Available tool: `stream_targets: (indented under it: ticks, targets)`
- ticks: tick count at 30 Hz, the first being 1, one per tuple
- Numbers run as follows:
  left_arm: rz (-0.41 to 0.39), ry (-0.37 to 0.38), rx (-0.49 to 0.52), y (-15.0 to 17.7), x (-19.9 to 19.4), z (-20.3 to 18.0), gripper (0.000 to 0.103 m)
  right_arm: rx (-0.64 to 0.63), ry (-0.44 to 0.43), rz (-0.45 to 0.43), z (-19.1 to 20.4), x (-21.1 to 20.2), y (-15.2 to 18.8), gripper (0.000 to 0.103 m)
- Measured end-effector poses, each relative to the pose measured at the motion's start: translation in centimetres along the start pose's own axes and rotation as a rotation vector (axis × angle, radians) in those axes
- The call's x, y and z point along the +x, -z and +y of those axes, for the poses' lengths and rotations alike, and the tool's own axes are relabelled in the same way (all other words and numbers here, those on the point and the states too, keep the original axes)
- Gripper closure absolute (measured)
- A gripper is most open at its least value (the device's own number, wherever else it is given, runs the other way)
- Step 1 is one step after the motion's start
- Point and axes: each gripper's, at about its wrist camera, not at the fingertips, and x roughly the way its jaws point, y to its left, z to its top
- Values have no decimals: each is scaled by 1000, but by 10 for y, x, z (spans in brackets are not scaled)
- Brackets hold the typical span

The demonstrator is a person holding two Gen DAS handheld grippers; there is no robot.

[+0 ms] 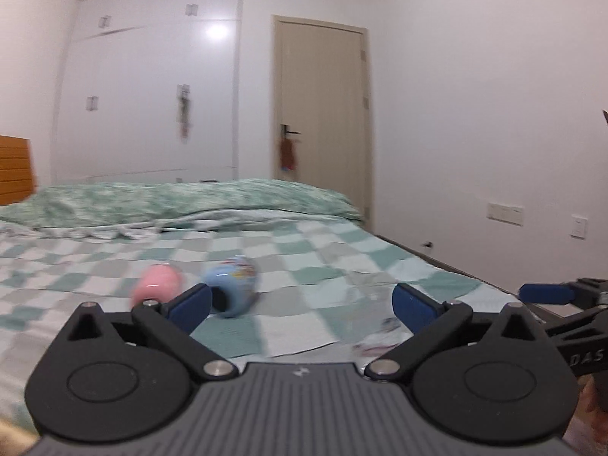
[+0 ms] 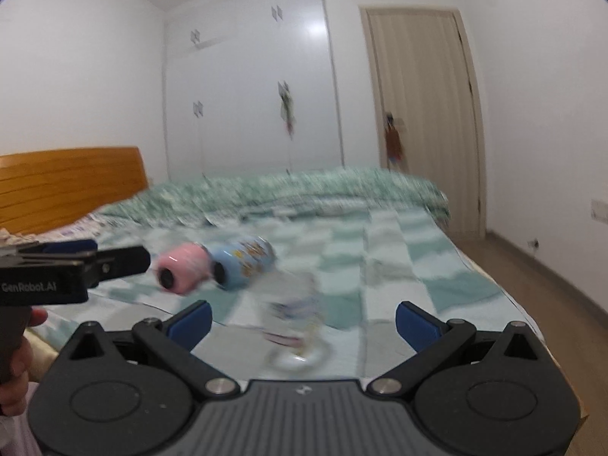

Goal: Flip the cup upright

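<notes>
Where the checked sheet (image 2: 399, 266) runs to the bed's right edge, wooden floor (image 2: 551, 266) shows beyond, and bare sheet lies around the cups. Closest to the right gripper (image 2: 302, 321), whose jaws stand wide apart and empty, a clear cup (image 2: 294, 326) sits on the sheet, seemingly mouth down, though blur smears it. Further off, a blue cup (image 2: 245, 264) and a pink cup (image 2: 182, 268) lie on their sides, touching. The left gripper (image 1: 300, 304) is likewise spread wide, holding nothing. Behind lie a rumpled green quilt (image 1: 190, 205), an orange headboard (image 2: 68, 186), a white wardrobe (image 1: 152, 83) and a beige door (image 1: 323, 114)
</notes>
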Motion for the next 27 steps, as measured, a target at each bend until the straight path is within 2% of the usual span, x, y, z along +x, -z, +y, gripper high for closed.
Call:
stream_targets:
  ticks: [5,9,16,27]
  targets:
    - [-11,-81,-7,10,-58,33,0,-17,-4,-81,52,-36,9,0]
    - [-25,-104,-20,24,-89,46,0,13,14,-81,75,-53,27,0]
    - [-4,-161,-43,49,-99,54,0,-4,57,-84,84,-54,37,0]
    - [-8,-166,-68,55,-101,59,0,-6,64,-65,83,-54,41,0]
